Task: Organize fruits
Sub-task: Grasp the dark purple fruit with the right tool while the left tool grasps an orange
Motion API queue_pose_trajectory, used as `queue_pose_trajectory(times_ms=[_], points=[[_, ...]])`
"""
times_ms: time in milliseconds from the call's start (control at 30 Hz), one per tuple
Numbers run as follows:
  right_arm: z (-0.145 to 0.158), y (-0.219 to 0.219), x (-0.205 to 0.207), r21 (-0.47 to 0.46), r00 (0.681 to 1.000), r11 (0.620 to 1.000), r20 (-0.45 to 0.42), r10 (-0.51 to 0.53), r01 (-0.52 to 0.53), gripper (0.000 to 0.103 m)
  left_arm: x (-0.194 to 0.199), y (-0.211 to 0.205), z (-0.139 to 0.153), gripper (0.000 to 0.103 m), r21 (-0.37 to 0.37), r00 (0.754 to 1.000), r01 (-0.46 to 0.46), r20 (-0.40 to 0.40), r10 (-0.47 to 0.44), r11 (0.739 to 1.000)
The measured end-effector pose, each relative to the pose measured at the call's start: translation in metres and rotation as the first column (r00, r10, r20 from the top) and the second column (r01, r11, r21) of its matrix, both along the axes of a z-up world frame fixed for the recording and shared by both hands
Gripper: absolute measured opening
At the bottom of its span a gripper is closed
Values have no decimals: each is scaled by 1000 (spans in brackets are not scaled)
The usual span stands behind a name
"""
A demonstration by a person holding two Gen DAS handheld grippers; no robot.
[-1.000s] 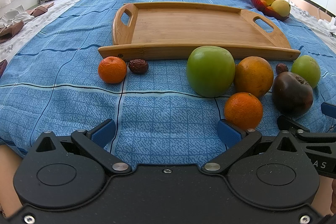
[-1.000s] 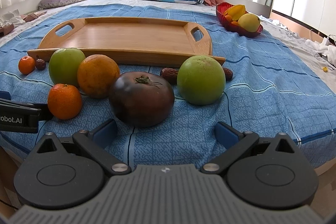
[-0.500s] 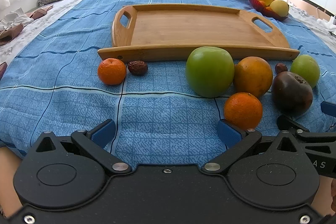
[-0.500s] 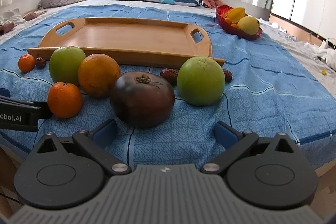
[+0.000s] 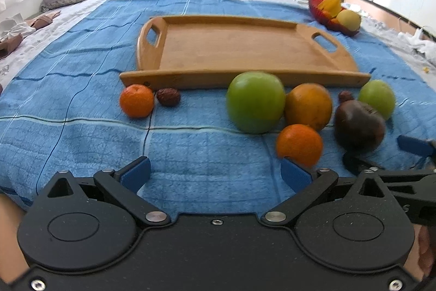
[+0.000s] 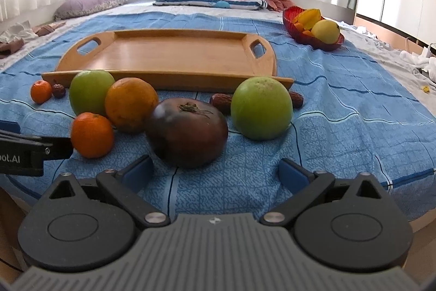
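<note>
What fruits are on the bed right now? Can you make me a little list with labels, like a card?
Place: blue blanket on a bed
Tray: wooden tray, nothing on it
Green fruits: two, one left, one right
Orange fruits: big orange, small mandarin near, small mandarin far left
Dark fruit: dark tomato, nearest the right gripper
Small brown fruits: dates by the tray's front edge
Red bowl: red bowl with yellow fruit, far right
Left gripper: open, holding nothing
Right gripper: open, holding nothing
</note>
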State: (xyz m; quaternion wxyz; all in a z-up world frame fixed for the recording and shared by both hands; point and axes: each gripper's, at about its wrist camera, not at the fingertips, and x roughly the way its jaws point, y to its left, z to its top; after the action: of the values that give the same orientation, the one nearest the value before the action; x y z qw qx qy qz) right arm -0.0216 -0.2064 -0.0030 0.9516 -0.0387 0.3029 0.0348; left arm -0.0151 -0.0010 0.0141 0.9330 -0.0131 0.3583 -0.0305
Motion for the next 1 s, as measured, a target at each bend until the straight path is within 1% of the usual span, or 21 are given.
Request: queue_pose_trajectory(times_ms=[33,133,233,333,400,467,500,667,767,867,900,967,1000], points=[[1,0,-2,5,1000,1000,8,2,-2,95,-2,-2,3,100,-2,1000,4,10,-4,1000],[3,-1,-7,18,999,1000,35,7,-7,89,-7,-6,10,99,-28,999,31,43,-30,999],[6,-4,-10,42,998,999,58,23,-25,83,-10,-8,16,99,-81,997,60,54,-56,995],[8,-7,-12,80,996,996,74,41,-47,79,-12,-13,18,97,-93,996,78,60,-73,993],[9,-8,-11,101,995,993,80,51,-59,76,-13,-17,18,90,-89,994,95,60,-90,991],[10,-9,-9,120,994,990,85,62,-72,73,-13,-21,16,78,-93,993,109,52,-104,990],[11,-10,-7,129,994,989,84,66,-76,73,-12,-22,15,76,-98,993,112,46,-108,989],[11,-15,-3,184,994,979,73,77,-90,68,-8,-25,13,60,-124,992,127,17,-126,984],[11,-17,-2,198,994,976,69,82,-94,68,-6,-28,11,54,-124,992,125,14,-124,984],[11,-20,-1,217,995,972,64,82,-94,67,-4,-30,10,51,-126,992,128,14,-127,984],[11,-20,-1,224,995,970,62,82,-94,67,-2,-30,9,50,-129,992,130,12,-129,983],[11,-21,0,226,995,970,61,82,-93,67,0,-30,9,44,-145,991,137,11,-137,980],[11,-21,1,226,995,970,61,81,-93,67,1,-30,8,43,-154,990,139,11,-139,978]])
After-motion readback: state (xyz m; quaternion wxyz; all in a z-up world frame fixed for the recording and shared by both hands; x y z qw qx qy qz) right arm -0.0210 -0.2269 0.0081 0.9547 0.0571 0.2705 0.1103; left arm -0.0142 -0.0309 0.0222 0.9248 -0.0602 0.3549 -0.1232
